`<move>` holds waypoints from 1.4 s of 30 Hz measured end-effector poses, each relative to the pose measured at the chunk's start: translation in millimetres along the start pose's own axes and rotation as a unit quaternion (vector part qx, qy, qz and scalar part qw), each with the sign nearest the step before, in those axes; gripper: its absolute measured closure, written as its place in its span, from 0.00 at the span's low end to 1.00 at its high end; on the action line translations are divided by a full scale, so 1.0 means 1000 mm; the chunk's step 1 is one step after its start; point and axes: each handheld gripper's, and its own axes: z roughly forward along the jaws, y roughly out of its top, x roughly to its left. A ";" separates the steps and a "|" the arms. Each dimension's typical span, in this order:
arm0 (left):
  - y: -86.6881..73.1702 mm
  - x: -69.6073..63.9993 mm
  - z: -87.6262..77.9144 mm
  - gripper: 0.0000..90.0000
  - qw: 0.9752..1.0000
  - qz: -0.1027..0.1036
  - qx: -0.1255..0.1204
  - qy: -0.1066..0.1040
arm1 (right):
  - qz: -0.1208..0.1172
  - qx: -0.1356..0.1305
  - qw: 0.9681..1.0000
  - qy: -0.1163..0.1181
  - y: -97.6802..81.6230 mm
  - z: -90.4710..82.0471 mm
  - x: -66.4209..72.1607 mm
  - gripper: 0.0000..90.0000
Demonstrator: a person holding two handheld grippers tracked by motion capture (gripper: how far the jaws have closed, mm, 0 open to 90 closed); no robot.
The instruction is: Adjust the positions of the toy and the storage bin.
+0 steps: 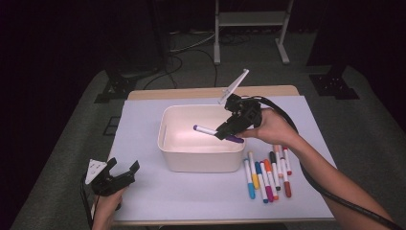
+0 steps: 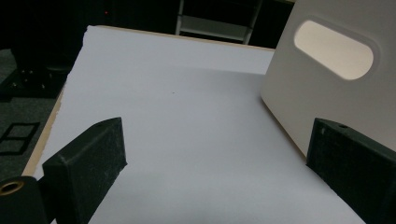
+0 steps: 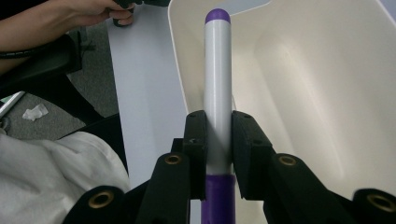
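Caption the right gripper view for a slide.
Right gripper clamps a purple-capped white marker above the empty white bin.

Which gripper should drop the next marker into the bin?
Right, probably. The right gripper is shut on the purple marker above the white bin, and the loose markers lie on its side. The left gripper is open near the table's front-left edge, across the bin from them.

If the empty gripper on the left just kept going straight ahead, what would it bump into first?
Probably nothing soon. The open left gripper points along the bare white table sheet. The cream plastic bin with an oval handle hole sits beside its right jaw, so it might just graze that.
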 end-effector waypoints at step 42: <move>0.000 -0.001 0.001 0.04 1.000 -0.001 -0.002 -0.007 | -0.013 0.113 0.993 0.019 0.016 0.117 -0.033 0.84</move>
